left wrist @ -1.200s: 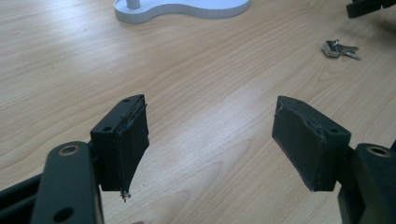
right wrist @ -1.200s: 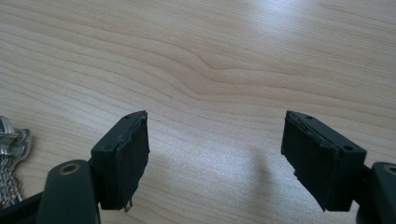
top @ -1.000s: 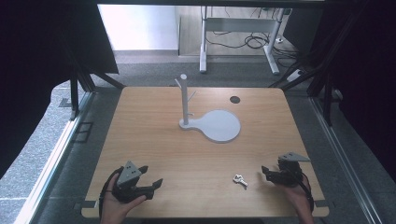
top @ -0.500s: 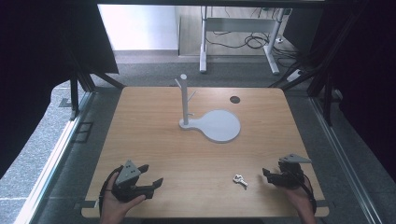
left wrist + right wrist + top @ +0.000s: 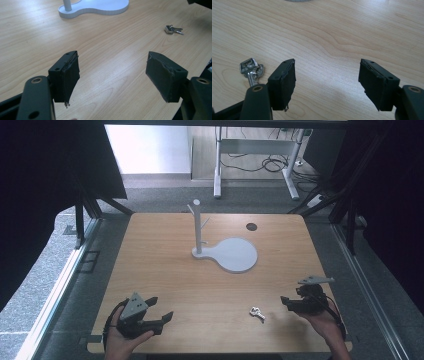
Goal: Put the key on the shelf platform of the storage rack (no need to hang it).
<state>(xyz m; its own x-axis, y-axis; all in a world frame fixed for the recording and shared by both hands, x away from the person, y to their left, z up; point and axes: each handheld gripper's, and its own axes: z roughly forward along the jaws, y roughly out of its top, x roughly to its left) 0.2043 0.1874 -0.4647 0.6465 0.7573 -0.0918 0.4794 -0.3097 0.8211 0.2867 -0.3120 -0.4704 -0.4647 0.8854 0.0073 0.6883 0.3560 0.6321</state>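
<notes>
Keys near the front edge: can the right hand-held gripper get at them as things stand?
Probably yes. The keys lie flat on bare table just left of the right hand-held gripper, whose jaws stand wide open with nothing between them. In the right gripper view the keys sit beside its left jaw, outside the gap, so it must shift sideways.

keys (image 5: 257, 313) near edge, between grippers | stand (image 5: 225, 251) behind, mid-table (image 5: 165, 250)

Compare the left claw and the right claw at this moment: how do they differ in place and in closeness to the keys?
The left claw sits at the table's near-left edge, far from the keys; the right claw sits near-right, close beside them. In the left gripper view the keys lie far off; in the right gripper view they lie just outside one jaw. Both are open and hold nothing.
</notes>
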